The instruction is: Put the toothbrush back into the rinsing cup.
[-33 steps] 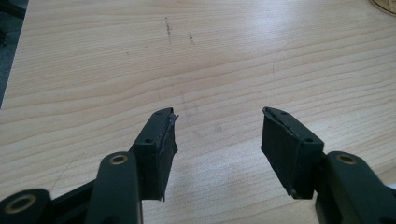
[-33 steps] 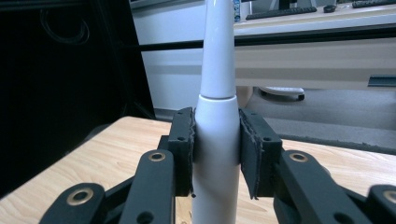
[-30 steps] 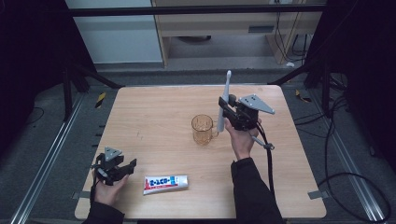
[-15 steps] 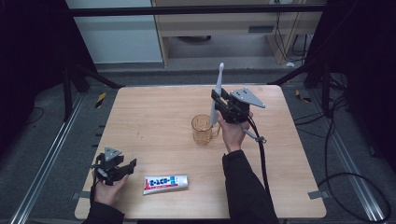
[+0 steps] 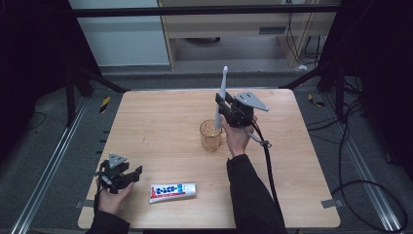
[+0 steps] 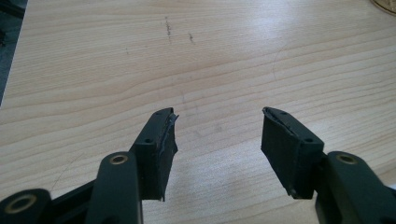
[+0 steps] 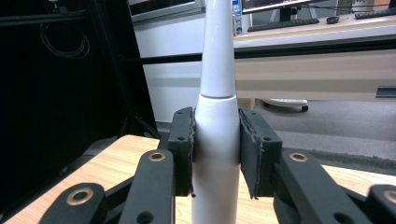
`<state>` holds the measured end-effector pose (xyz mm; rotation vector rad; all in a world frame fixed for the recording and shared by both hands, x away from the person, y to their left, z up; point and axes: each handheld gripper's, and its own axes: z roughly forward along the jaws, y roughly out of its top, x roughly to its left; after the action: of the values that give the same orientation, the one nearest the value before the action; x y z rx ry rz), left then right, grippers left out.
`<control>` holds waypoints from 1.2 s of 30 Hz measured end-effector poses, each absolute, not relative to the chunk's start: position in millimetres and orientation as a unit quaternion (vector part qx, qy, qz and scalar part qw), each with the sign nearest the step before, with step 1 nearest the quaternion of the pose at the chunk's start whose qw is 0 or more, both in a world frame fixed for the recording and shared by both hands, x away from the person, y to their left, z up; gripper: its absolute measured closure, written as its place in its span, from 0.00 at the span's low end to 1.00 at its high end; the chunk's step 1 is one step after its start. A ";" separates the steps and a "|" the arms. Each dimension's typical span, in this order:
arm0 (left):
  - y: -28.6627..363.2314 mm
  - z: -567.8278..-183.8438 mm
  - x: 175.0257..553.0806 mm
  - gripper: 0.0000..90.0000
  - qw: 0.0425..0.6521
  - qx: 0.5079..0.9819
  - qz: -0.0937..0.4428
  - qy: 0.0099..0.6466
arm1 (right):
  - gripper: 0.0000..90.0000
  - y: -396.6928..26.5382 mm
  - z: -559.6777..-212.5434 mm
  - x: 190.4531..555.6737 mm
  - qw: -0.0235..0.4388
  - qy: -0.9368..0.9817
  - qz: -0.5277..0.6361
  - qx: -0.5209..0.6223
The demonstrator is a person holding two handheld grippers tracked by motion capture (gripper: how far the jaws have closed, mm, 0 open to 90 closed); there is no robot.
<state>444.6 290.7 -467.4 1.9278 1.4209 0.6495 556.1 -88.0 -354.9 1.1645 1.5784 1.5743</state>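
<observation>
Item in hand: my right gripper clamps an upright electric toothbrush above the amber cup, next to lower straight in; my left gripper rests wide, empty

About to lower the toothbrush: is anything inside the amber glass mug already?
The amber glass mug looks empty through its wall. The electric toothbrush, clamped in the right gripper, crosses its rim in the high view, so that edge is covered.
</observation>
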 end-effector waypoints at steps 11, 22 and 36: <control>290.8 -467.2 444.4 0.49 0.324 0.735 0.248 0.541 | 0.75 -79.8 -370.9 560.9 0.310 0.610 0.583 0.438; 290.6 -467.3 444.6 0.49 0.324 0.736 0.248 0.541 | 0.75 -80.3 -385.9 563.9 0.300 0.619 0.571 0.447; 290.1 -467.2 444.5 0.49 0.323 0.736 0.249 0.541 | 0.75 -78.9 -404.6 562.6 0.287 0.635 0.556 0.454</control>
<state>444.5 290.1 -467.2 1.9318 1.4186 0.6528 562.6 -78.9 -404.6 1.2135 1.6964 1.4849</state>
